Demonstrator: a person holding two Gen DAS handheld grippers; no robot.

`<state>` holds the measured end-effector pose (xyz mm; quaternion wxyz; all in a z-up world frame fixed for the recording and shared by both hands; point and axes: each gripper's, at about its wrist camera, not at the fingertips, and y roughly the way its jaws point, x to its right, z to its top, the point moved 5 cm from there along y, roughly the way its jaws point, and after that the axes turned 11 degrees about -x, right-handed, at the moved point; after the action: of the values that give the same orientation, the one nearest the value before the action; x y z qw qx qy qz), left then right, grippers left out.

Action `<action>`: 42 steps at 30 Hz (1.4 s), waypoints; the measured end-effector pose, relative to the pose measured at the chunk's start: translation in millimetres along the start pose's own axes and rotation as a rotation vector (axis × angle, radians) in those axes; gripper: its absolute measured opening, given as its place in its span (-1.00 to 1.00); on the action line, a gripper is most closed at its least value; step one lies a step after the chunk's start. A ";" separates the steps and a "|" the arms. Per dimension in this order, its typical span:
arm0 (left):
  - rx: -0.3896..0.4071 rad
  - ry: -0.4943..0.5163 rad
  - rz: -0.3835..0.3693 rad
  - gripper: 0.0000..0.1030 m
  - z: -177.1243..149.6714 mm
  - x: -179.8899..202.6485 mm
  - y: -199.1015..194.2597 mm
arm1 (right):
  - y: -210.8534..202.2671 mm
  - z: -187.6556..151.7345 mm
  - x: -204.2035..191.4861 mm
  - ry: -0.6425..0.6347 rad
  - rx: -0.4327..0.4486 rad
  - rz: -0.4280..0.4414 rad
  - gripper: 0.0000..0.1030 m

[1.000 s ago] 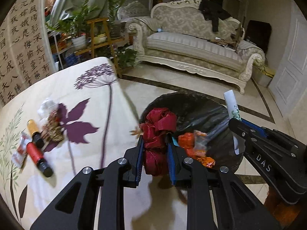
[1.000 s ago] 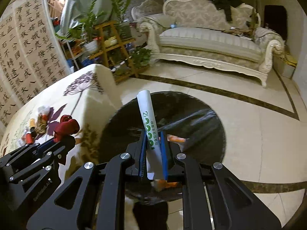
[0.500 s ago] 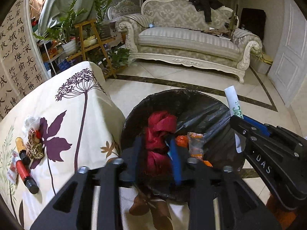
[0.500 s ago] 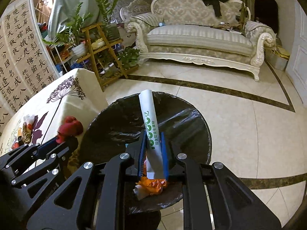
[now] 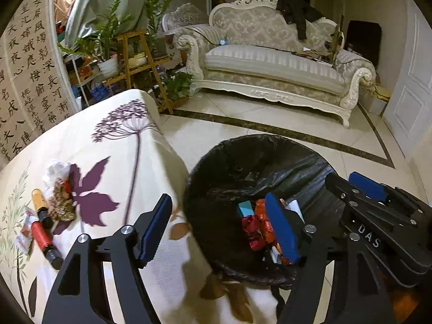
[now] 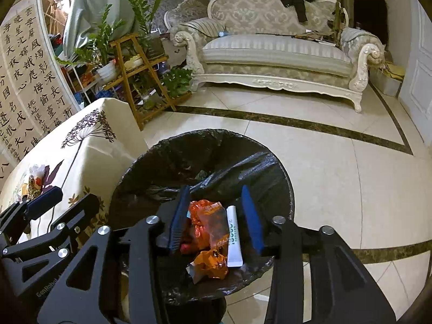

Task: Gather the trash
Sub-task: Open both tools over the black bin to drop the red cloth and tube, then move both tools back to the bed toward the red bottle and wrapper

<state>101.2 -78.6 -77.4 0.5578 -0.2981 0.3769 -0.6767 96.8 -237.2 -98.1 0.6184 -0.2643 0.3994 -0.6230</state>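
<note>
Both claws have let go since a second ago: the left gripper (image 5: 216, 226) and right gripper (image 6: 216, 216) gape wide over the bin (image 6: 280, 167), the red ribbon (image 5: 249, 230) and white tube (image 6: 233, 236) lying inside. Withdrawing straight upward should avoid snagging the liner before returning for the table's litter (image 5: 48, 216).

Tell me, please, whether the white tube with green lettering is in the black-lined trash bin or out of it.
In. The white tube with green lettering lies inside the black-lined trash bin beside orange wrappers, below the open right gripper.
</note>
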 end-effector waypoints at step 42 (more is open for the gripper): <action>-0.003 -0.460 0.309 0.43 -105.0 -272.8 -71.0 | -9.9 -60.0 -296.9 -0.536 -0.127 0.322 -0.06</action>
<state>31.6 213.9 -69.5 0.7250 -0.3838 0.2822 -0.4974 70.1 63.7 -73.6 0.7745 -0.3905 0.2969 -0.3993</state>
